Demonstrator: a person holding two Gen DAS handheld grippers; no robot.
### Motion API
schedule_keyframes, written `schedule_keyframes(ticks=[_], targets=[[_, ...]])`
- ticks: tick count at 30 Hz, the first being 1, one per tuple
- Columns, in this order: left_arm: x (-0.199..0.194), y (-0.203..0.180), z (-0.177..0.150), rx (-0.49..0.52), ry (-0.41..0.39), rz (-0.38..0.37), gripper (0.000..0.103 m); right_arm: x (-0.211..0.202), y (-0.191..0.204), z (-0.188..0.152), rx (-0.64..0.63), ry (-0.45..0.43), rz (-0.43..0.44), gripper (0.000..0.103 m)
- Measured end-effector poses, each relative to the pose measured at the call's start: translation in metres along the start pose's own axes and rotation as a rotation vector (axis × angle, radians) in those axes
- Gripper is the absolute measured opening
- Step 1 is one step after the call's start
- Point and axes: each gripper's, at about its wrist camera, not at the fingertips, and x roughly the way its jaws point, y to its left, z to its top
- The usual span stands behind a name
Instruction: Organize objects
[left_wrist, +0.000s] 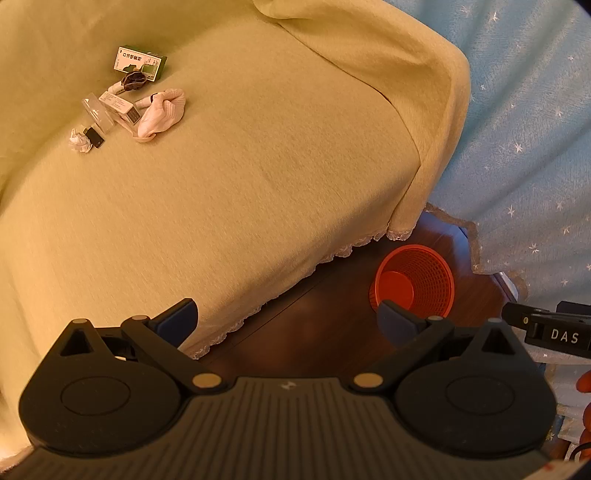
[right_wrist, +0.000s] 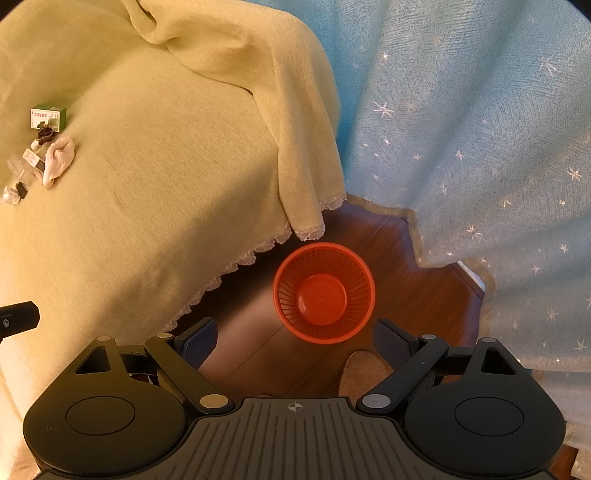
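A cluster of small objects lies on the yellow-green bedcover (left_wrist: 258, 166): a green and white box (left_wrist: 139, 62), a dark scrunchie (left_wrist: 135, 81), a white carton (left_wrist: 120, 106), a clear round lid (left_wrist: 96, 112), a pink sock (left_wrist: 160, 112), a crumpled tissue (left_wrist: 79, 141) and a small black block (left_wrist: 94, 137). My left gripper (left_wrist: 288, 319) hangs open high above the bed's edge, nothing between its blue pads. My right gripper (right_wrist: 295, 345) is open too, above the red mesh basket (right_wrist: 324, 292) on the floor. The right wrist view shows the same cluster far left, with the sock (right_wrist: 59, 157).
The red basket (left_wrist: 413, 282) stands empty on dark wood floor (right_wrist: 258, 350) between the bed and a blue star-patterned curtain (right_wrist: 461, 129). The cover's lace hem (right_wrist: 229, 269) hangs over the bed's edge. A beige slipper toe (right_wrist: 360, 373) shows under the right gripper.
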Motion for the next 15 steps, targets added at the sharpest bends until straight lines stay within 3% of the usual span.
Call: schedule_keyframes(ticks=[15], targets=[[0.0002, 0.0004, -0.0055, -0.006, -0.004, -0.002, 0.101, 0.0004, -0.0019, -0.0001, -0.003, 0.001, -0.001, 0.089]])
